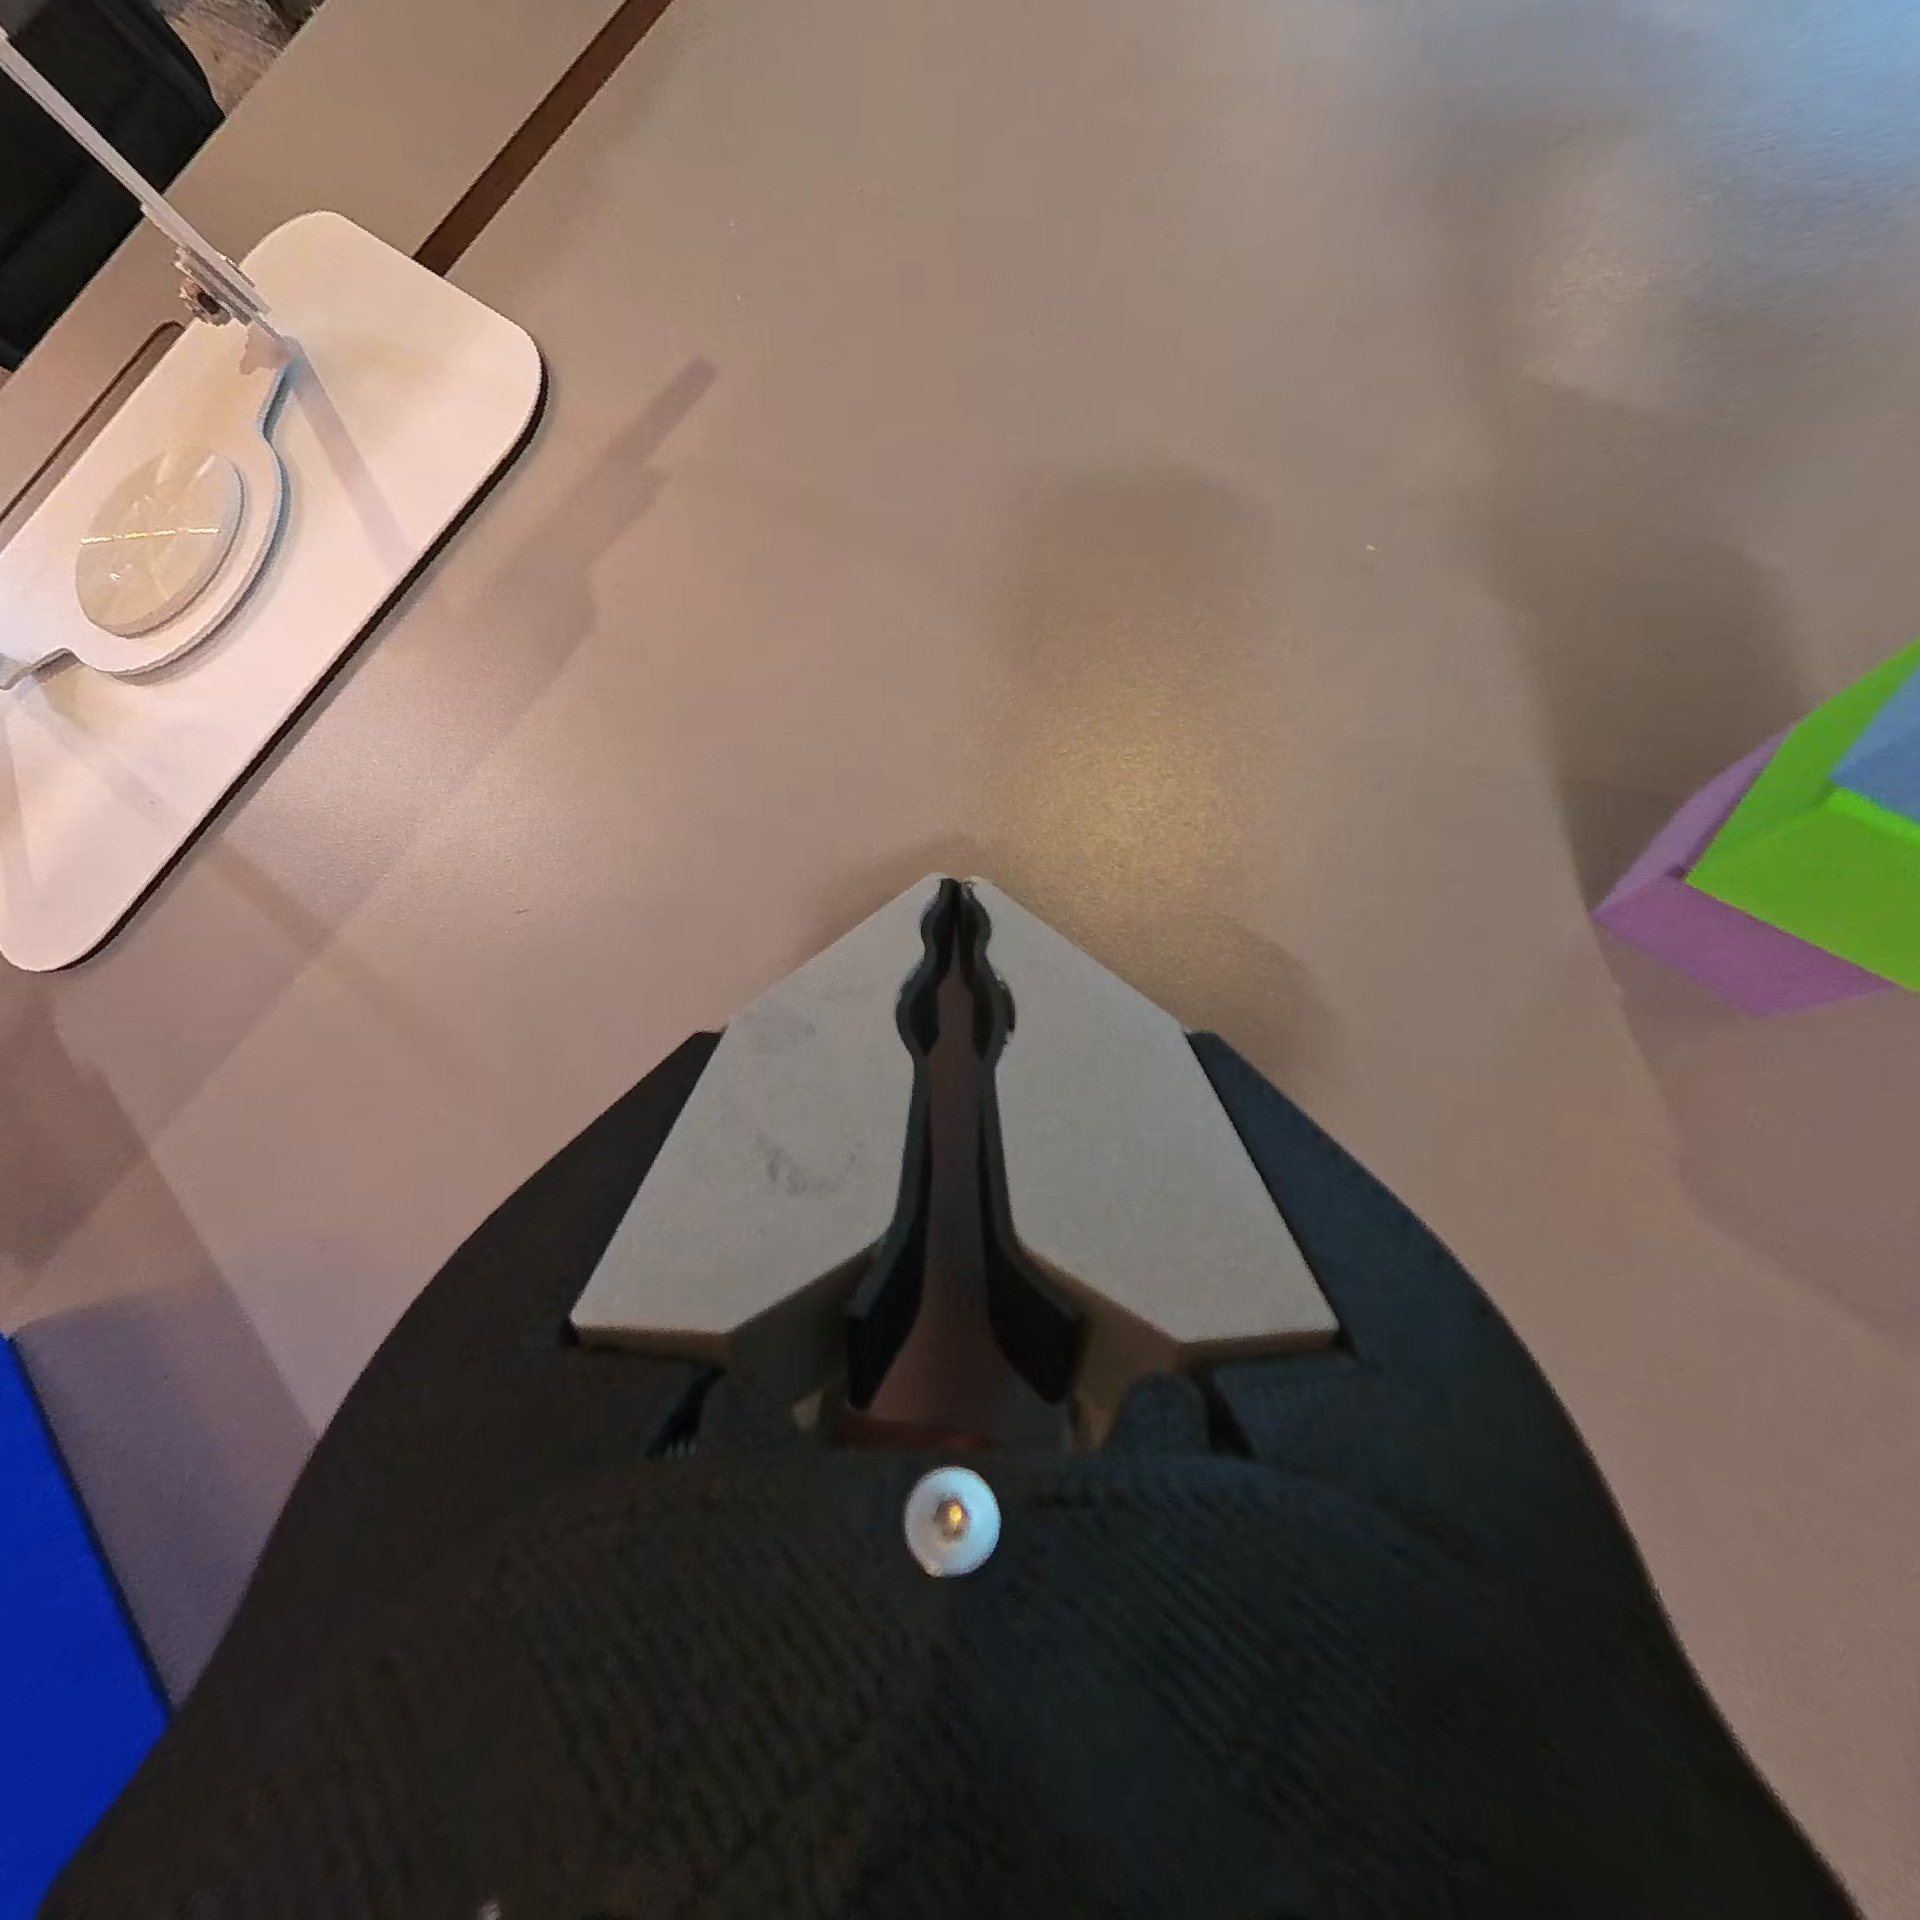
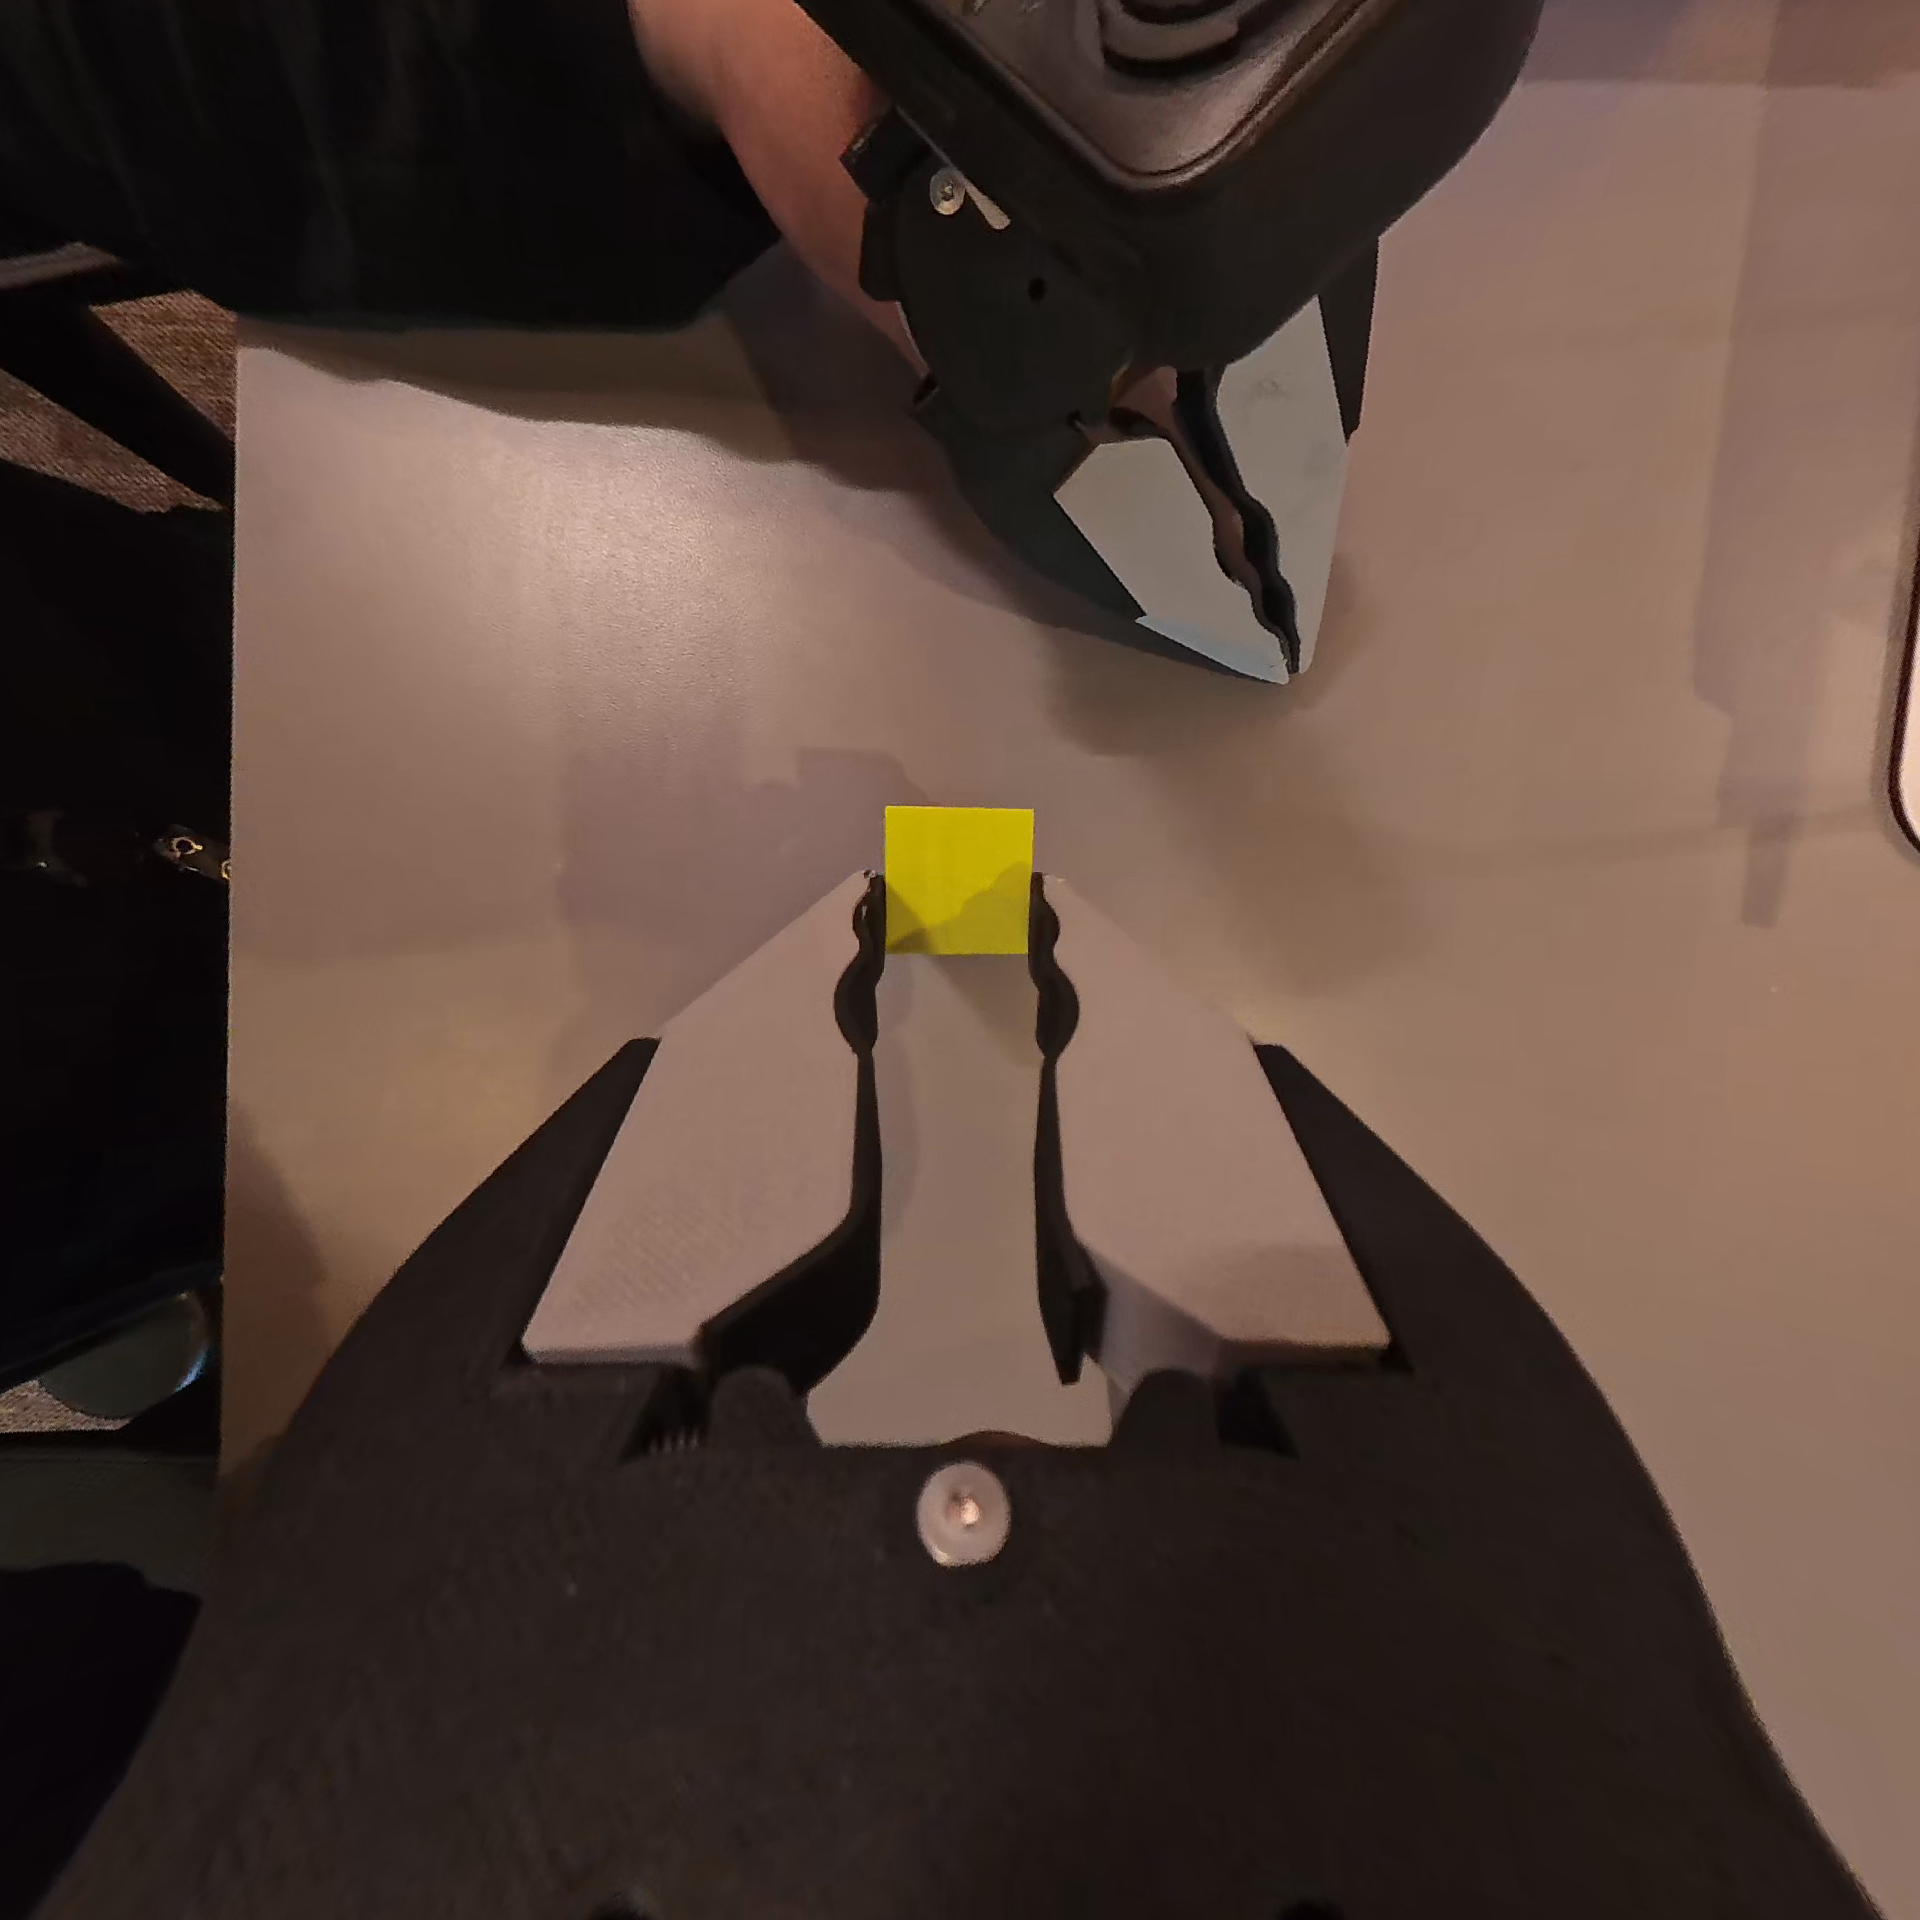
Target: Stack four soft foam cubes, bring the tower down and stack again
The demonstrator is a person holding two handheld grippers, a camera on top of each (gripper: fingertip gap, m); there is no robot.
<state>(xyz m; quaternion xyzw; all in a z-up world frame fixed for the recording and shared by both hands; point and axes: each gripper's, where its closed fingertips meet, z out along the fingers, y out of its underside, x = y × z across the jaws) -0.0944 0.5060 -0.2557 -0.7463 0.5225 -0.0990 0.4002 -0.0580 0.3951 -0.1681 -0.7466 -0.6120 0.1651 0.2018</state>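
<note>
Right wrist view has your right gripper [image 2: 956,896] looking straight down on a small bright-yellow soft foam cube [image 2: 958,879], its fingers touching the cube's two flanks at nine and three o'clock, so it reads as clenched on the yellow cube, though how firmly is hard to judge. Whether the cube sits on the pale beige tabletop [image 2: 520,623] or hangs just above it, you cannot tell from here.

Up at one o'clock your left gripper [image 2: 1288,649] hovers, jaws pressed together with nothing between them, well apart from the yellow cube.

Over in the left wrist view, that left gripper points at bare table, and at three o'clock a partial tower shows at the frame edge: a purple foam cube [image 1: 1725,935] at the bottom, a green foam cube [image 1: 1829,862] on it, a blue foam cube [image 1: 1886,764] on top.

By my read, you are on the fourth cube. Next move calls for a gentle carry and a square, soft placement; squeeze lightly, foam deforms.

A white flat stand base [image 1: 416,416] sits at ten o'clock, out of the way.
</note>
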